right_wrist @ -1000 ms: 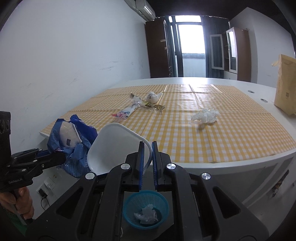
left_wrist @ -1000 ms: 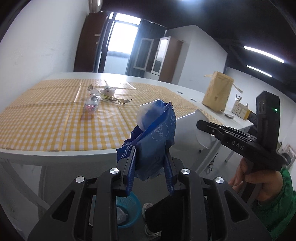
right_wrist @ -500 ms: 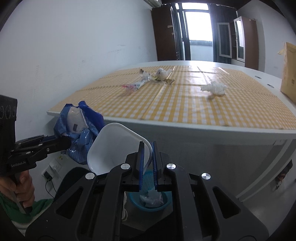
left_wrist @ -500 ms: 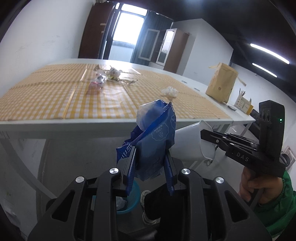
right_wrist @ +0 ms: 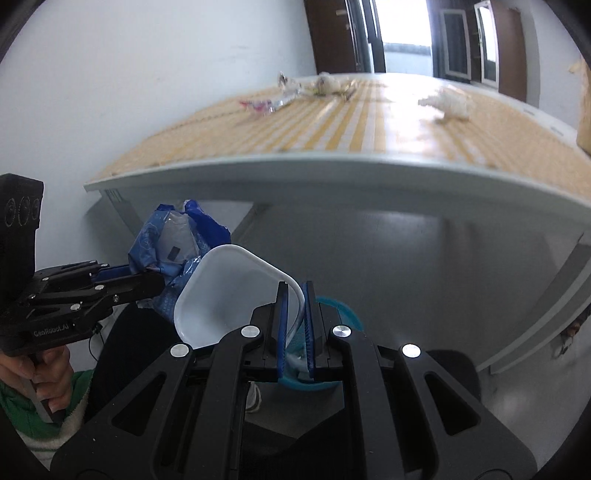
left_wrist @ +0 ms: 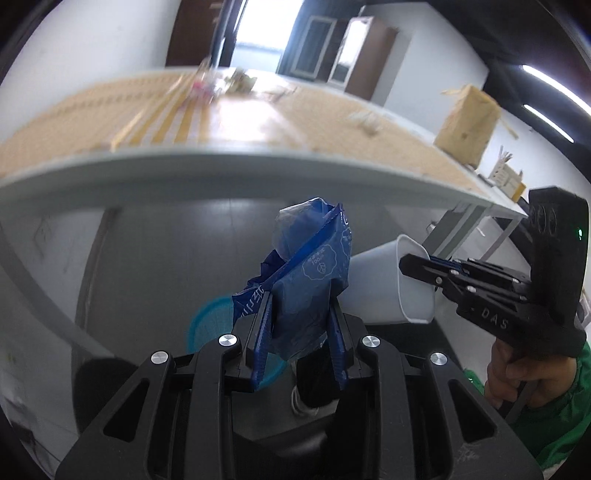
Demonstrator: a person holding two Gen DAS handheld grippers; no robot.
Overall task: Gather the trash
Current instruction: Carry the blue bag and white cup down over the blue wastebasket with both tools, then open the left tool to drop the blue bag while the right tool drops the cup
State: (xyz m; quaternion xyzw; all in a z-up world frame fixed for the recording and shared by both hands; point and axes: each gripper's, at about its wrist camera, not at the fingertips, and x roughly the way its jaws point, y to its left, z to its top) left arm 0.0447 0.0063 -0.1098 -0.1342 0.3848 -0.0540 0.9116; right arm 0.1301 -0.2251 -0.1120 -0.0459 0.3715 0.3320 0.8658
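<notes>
Two tools are seen below the edge of a long white counter, whose top is covered by a yellow checked cloth. On that cloth, well apart from the near edge, several scraps of trash are left: a crumpled white tissue, a pink-tinted wrapper and a small heap of foil and paper. A brown paper bag is stood upright toward the counter's far right end. White walls, dark wooden cabinets and a bright doorway are seen behind it, and a grey floor lies under it, where a blue mesh basket is set, partly hidden by the tools.

The left tool is pointed steeply downward, and its blue pads are pinched on the lower part of a crumpled blue plastic wrapper, which is held upright between them. The right tool is angled downward likewise, just beside the left one, with its pads pressed together on the thin rim of a white plastic cup, whose mouth is turned toward that tool's camera. The cup is held above the basket, close to the wrapper. Each tool is gripped by a hand at its handle, with a green sleeve at the wrist.
</notes>
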